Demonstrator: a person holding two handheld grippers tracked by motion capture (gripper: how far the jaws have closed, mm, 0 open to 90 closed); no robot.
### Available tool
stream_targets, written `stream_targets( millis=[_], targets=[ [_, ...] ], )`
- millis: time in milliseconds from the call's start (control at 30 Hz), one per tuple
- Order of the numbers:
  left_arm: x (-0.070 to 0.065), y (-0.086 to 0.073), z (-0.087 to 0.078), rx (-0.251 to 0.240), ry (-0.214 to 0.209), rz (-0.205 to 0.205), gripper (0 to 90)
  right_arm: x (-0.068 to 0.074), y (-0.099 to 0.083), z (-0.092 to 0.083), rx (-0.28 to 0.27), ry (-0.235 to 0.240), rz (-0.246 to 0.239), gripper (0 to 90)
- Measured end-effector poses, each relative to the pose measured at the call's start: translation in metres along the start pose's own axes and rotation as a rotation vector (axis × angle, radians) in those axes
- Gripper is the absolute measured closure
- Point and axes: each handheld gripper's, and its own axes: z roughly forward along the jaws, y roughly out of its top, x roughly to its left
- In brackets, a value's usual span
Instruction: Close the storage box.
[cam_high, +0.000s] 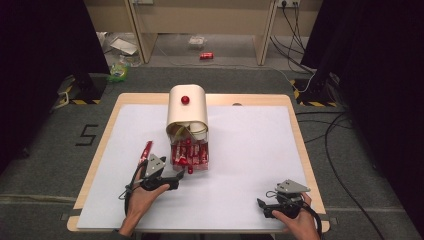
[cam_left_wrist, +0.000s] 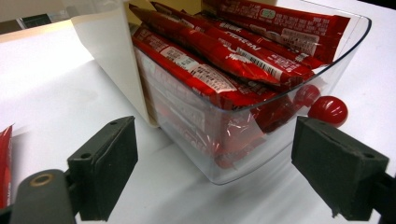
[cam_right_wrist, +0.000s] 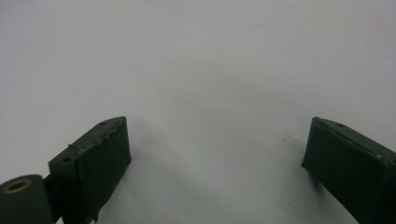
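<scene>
1. Drawer (cam_left_wrist: 261, 154) of clear plastic, packed with red sachets (cam_left_wrist: 219, 56), stands pulled out of the cream dispenser (cam_high: 187, 112), just ahead of the left gripper (cam_left_wrist: 215, 170), whose jaws gape empty.
2. Loose sachet (cam_high: 146, 149) beside those fingers (cam_left_wrist: 109, 163) remains unstowed.
3. Right gripper (cam_right_wrist: 217, 161) idle, jaws spread over bare table (cam_right_wrist: 196, 60).

In the left gripper view, the clear plastic drawer (cam_left_wrist: 280, 140) full of red foil packets (cam_left_wrist: 224, 56) is cut off at the top edge, and the cream-coloured dispenser box (cam_left_wrist: 112, 56) hides its back. A loose red packet (cam_left_wrist: 3, 163) is clipped by the left edge. The packets' print is too small to read.
</scene>
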Motion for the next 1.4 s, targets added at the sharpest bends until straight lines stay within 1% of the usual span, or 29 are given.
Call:
stream_targets(
  millis=[167, 400, 467, 733, 767, 867, 1000, 1100, 1200, 1400],
  targets=[
    [0.002, 0.0, 0.003, 0.0, -0.001, -0.009, 14.1, 0.0, 0.0, 0.0, -0.003, -0.001, 0.0, 7.4],
    [0.004, 0.001, 0.006, -0.005, 0.012, -0.015, 13.6, 0.0, 0.0, 0.0, 0.003, 0.001, 0.002, 7.2],
    [0.004, 0.001, 0.008, -0.006, 0.016, -0.024, 13.5, 0.0, 0.0, 0.0, 0.0, 0.0, 0.0, 7.2],
    [0.006, 0.002, 0.011, -0.009, 0.029, -0.032, 13.6, 0.0, 0.0, 0.0, 0.003, 0.001, 0.002, 7.1],
    [0.006, 0.003, 0.012, -0.009, 0.028, -0.039, 13.6, 0.0, 0.0, 0.0, 0.002, 0.001, 0.0, 7.0],
    [0.007, 0.005, 0.012, 0.003, 0.032, -0.028, 13.5, 0.0, 0.0, 0.0, 0.002, 0.001, 0.0, 7.0],
    [0.006, 0.01, 0.013, 0.0, 0.028, -0.023, 13.0, 0.0, 0.0, 0.0, 0.002, 0.001, 0.0, 7.0],
    [0.005, 0.012, 0.016, 0.0, 0.037, -0.014, 12.9, 0.0, 0.0, 0.001, 0.0, 0.001, 0.0, 7.0],
    [0.006, 0.012, 0.017, -0.001, 0.039, -0.015, 13.0, 0.0, 0.0, 0.001, 0.0, 0.001, 0.0, 6.9],
    [0.009, 0.011, 0.02, -0.004, 0.044, -0.029, 11.9, 0.0, 0.0, 0.0, 0.003, 0.002, 0.002, 6.8]
  ],
)
